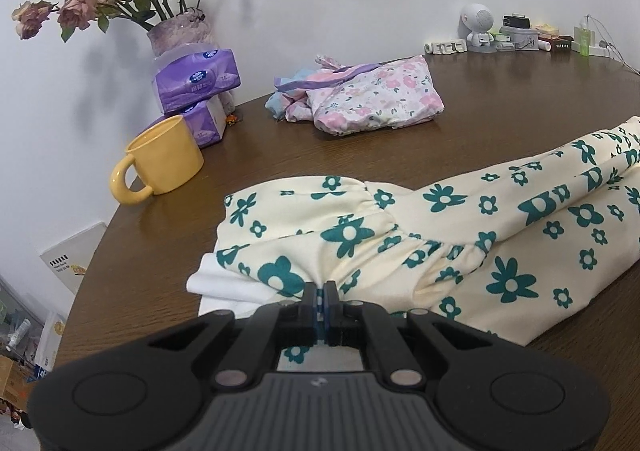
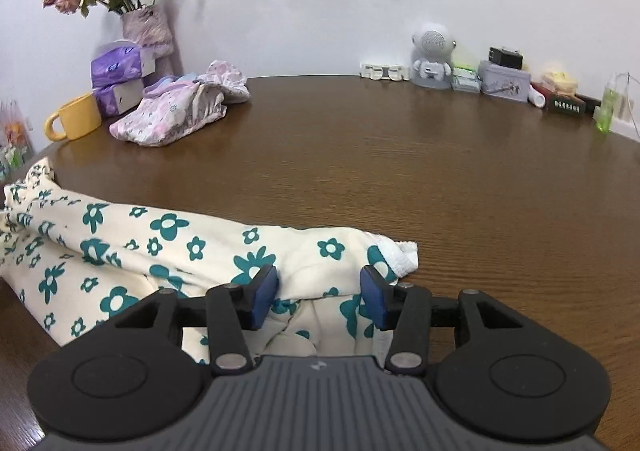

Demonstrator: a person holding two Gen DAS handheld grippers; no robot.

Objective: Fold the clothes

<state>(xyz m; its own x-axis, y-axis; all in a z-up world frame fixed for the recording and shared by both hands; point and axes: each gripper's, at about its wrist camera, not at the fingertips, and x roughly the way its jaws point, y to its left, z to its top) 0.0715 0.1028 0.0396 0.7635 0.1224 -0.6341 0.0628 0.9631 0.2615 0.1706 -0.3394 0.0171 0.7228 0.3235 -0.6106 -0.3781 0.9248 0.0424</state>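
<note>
Garment: cream trousers with green flowers, lying lengthwise along the near edge of the brown table; gathered waistband at the left end, leg cuffs at the right end, one leg lapped over the other.
Waistband end: white lining shows at the near left corner, cloth bunched in ridges there.
Left gripper: clenched on a pinch of the trousers near the waistband; the blue pads are almost together with fabric between them.
Right gripper: released, jaws wide apart, straddling the cuff end with cloth under and between the pads, nothing held.
Step, as I judge it: left end secured, right end not yet taken; the end-to-end fold is still ahead.
Risk one: the left pinch looks thin; a lift could slip it, or drag only the top layer and open the legs.
Risk two: if the right jaws close where they stand, they may catch one leg only, giving a skewed fold.
Far left: folded pink floral garment, well apart.
Further out: yellow mug, purple tissue packs, vase of dried roses; a wide swing of the waistband could knock the mug.
Far right: small clutter along the wall, out of reach.
</note>
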